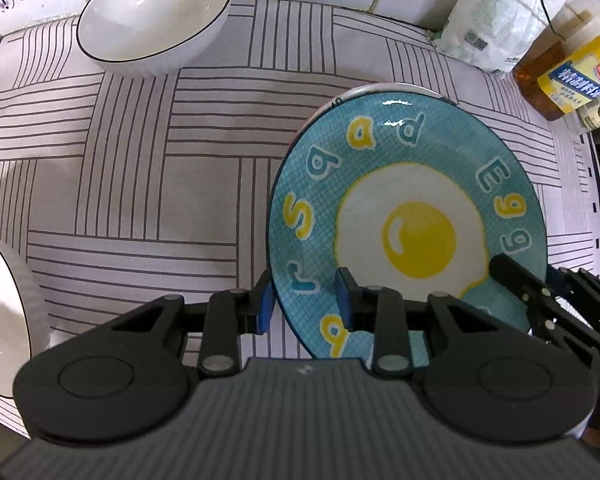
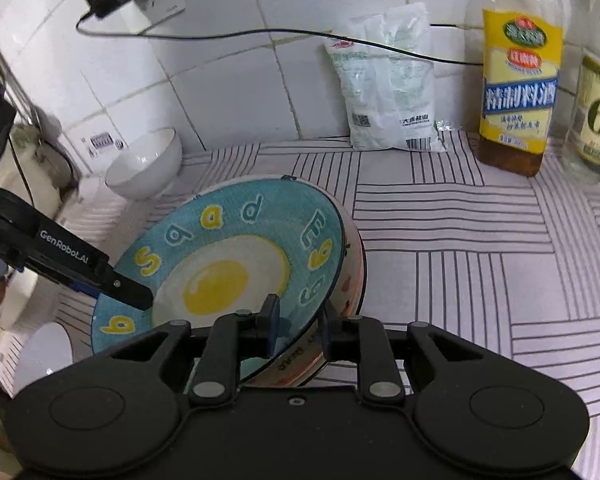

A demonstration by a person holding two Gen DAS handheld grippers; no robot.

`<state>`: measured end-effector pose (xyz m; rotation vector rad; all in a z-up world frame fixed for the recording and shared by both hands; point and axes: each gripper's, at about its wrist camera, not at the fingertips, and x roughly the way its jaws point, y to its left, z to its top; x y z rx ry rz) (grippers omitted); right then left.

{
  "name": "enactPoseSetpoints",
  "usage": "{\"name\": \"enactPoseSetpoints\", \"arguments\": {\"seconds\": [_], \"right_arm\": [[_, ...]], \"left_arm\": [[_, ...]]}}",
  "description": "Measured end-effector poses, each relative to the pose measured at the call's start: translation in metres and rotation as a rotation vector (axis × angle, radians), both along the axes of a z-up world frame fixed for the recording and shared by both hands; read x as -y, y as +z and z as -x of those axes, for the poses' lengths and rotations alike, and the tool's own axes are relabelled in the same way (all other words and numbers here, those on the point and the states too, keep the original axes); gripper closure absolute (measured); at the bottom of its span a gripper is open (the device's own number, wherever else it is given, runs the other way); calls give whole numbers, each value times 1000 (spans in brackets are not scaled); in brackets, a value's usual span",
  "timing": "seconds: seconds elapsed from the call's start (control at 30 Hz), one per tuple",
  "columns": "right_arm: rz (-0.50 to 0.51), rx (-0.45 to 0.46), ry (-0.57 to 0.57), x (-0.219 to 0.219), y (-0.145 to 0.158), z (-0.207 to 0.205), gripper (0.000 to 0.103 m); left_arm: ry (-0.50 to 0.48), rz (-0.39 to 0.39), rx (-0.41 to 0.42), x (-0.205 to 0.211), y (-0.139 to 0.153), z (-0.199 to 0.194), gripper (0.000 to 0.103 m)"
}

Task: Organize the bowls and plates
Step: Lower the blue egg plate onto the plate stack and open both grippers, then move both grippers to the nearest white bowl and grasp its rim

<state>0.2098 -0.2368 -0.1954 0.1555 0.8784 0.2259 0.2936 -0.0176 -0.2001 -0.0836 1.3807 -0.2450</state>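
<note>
Nearest in the left wrist view, the left gripper (image 1: 306, 300) points steeply down at the table, its jaws narrow and set astride the near left rim of the blue egg plate (image 1: 404, 216), one blue pad outside the rim and one on the plate's face. The pads look closed on the rim, and the plate tilts, its left edge raised off the striped tablecloth (image 1: 140, 184).

In the right wrist view, the right gripper (image 2: 298, 330) slants down less steeply and straddles the near right rim of the same plate (image 2: 220, 256). Its jaws are narrow, one pad on the plate's inner face and the other outside; a sliver of space seems to remain at the pads, so I cannot tell whether they press. Beneath the plate's right edge lies a second dish, a white patterned plate (image 2: 352, 276), and the blue plate leans on it. The left gripper's finger (image 2: 128, 290) crosses in from the left, resting on the plate's far side.

Farther off, a white bowl (image 1: 152, 12) stands near the tiled wall (image 2: 228, 80). Another white bowl's rim (image 1: 8, 312) shows at the left edge. At the back right stand a white bag (image 2: 388, 80) and a yellow-labelled bottle (image 2: 516, 76).
</note>
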Motion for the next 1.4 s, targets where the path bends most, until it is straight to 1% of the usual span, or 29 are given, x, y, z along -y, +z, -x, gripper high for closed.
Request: {"name": "enactPoseSetpoints", "arguments": {"seconds": [0.1,0.27,0.4,0.5,0.57,0.63,0.7,0.77,0.83,0.9,1.03,1.13,1.2,1.33,1.4], "right_arm": [[17,-28,-31,-4,4,-2,75],[141,-34,-27,-24,12,-3,66],[186,-28,-46,-29,13,0,64],[251,-25,-43,-37,12,4,63],[268,-39,-54,-39,8,6,62],[252,-47,-73,-36,4,9,62],[286,-37,-81,-38,6,15,63],[315,-30,-96,-42,11,20,60],[283,-30,-110,-42,17,26,59],[260,-15,-131,-44,27,35,56],[264,27,-133,-54,50,52,50],[242,63,-138,-60,70,63,47],[232,87,-136,-65,83,73,45],[227,133,-119,-80,104,94,42],[242,156,-104,-91,113,104,42]], "left_arm": [[2,-17,-1,2,2,1,74],[-13,-72,7,10,4,2,75],[-22,-103,9,16,3,2,74],[-20,-105,11,16,6,5,75],[-22,-96,16,14,11,9,75],[-34,-114,40,14,18,14,75],[-61,-164,96,15,27,22,75],[-80,-173,122,13,36,31,74],[-95,-172,138,10,44,40,74],[-112,-170,160,5,55,49,74],[-135,-141,195,-7,79,67,71],[-152,-118,230,-19,96,84,70],[-159,-96,242,-30,103,96,70],[-152,-94,253,-53,110,116,69],[-155,-92,264,-64,114,127,69]]}}
